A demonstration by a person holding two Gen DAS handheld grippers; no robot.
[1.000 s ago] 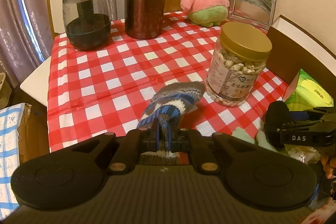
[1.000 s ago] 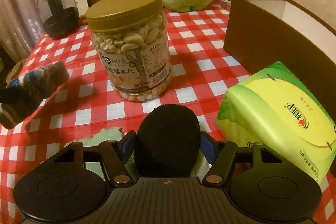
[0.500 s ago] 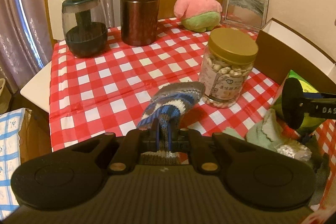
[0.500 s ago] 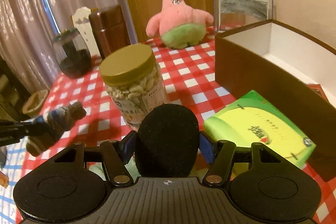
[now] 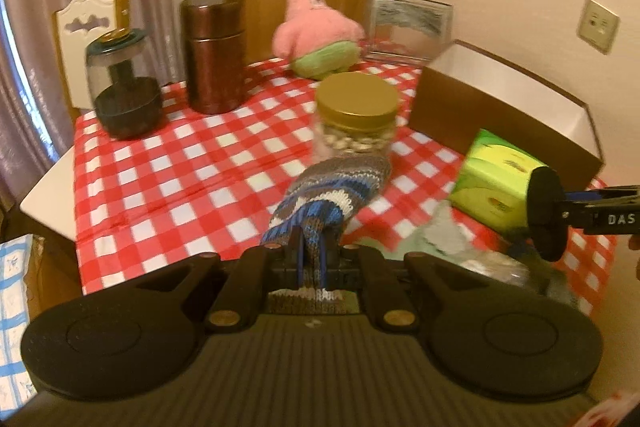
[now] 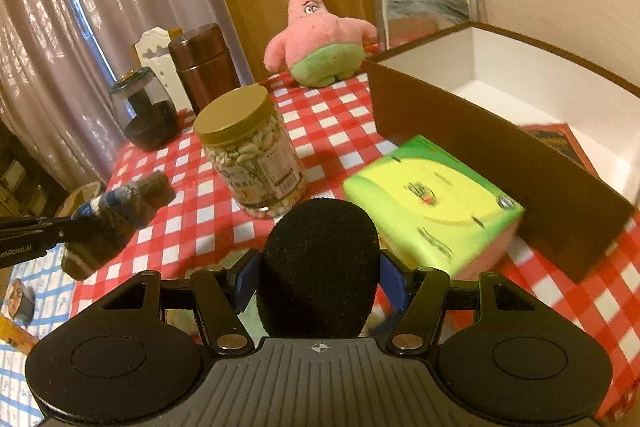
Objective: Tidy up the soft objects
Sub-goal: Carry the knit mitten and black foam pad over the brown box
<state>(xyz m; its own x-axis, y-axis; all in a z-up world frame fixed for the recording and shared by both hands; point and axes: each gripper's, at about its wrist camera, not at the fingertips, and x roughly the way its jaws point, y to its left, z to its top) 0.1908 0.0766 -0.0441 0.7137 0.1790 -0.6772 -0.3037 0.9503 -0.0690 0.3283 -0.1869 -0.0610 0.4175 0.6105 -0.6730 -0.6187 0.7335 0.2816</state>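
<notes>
Above the checked tablecloth [image 5: 168, 179], left gripper [image 5: 314, 259] pinches a striped knit sock [image 5: 336, 183] between nearly closed jaws; right gripper [image 6: 318, 279] clamps a black foam pad [image 6: 320, 263] at mid width. Brown box [image 6: 480, 147], white inside, holds 1 flat red item. Nut jar [image 6: 252, 159], green packet [image 6: 432, 199] and pink plush [image 6: 320, 43] stand nearby.

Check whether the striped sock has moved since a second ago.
Yes. In the right wrist view the striped sock, clamped in the left hand-held gripper, has lifted off the checked tablecloth and hangs beside the nut jar.
</notes>
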